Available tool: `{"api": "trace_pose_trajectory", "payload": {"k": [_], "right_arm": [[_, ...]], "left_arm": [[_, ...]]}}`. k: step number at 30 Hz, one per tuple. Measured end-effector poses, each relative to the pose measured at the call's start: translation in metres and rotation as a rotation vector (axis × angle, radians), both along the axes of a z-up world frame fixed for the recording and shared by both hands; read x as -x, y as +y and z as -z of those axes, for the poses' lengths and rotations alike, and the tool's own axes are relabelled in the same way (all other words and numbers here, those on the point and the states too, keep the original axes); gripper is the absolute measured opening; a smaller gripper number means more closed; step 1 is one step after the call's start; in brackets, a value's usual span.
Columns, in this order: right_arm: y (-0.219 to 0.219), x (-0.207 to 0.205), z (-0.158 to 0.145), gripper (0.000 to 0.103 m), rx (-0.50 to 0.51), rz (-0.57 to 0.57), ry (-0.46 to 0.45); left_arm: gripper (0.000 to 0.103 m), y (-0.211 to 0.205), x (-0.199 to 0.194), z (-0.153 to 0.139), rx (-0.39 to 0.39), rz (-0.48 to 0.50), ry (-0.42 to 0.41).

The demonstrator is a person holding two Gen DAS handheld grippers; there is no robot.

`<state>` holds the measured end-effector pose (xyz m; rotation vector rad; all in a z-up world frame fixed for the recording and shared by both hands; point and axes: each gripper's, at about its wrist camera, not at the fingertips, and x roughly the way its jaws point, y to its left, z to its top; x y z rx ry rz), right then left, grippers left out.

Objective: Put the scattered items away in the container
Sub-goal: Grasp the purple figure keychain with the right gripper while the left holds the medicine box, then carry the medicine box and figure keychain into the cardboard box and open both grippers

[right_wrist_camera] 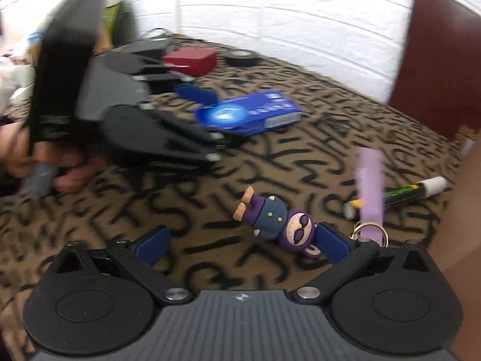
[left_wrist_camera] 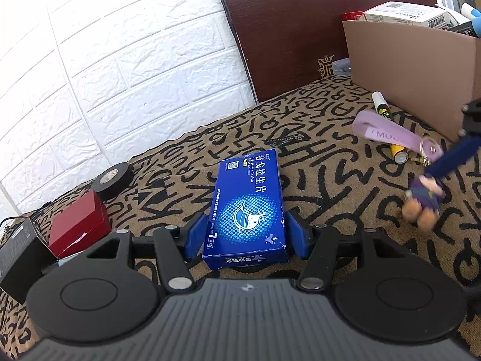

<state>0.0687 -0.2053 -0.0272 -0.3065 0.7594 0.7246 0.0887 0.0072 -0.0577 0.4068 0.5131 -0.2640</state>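
Observation:
My left gripper [left_wrist_camera: 247,236] is shut on the near end of a blue medicine box [left_wrist_camera: 249,198], with one blue pad pressed on each long side. The same box [right_wrist_camera: 249,112] shows in the right wrist view, with a hand holding that gripper behind it. My right gripper [right_wrist_camera: 243,245] stands wide open and low over the patterned cloth. A purple toy figure [right_wrist_camera: 270,219] on a lilac strap [right_wrist_camera: 369,186] lies between its fingers, head against the right finger [right_wrist_camera: 332,242]. The open cardboard box [left_wrist_camera: 405,69] stands at the far right, holding several packets.
A marker pen [left_wrist_camera: 387,126] lies under the strap beside the cardboard box. A red box [left_wrist_camera: 78,228], a black tape roll [left_wrist_camera: 112,177] and a black adapter [left_wrist_camera: 21,255] sit to the left. A dark chair back [left_wrist_camera: 300,30] and a white brick wall bound the far side.

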Motion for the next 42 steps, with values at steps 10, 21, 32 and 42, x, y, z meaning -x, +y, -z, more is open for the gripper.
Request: {"api": "trace_pose_trajectory", "payload": {"k": [10,21,32,42], "right_arm": [[0.004,0.009,0.002,0.103,0.056,-0.180,-0.166],[0.000,-0.018,0.004,0.072,-0.043,-0.205,0.028],[-0.027,0.042,-0.001,0.065,-0.058,-0.055,-0.027],[-0.047,0.049,-0.029,0.065,-0.155,0.029,-0.119]], "left_arm": [[0.058,0.001,0.000,0.001,-0.002,-0.004,0.000],[0.058,0.003,-0.001,0.003,0.000,-0.005,0.001],[0.058,0.000,0.002,0.002,-0.013,-0.008,-0.028],[0.022,0.004,0.010,-0.030,0.074,-0.015,-0.112]]}}
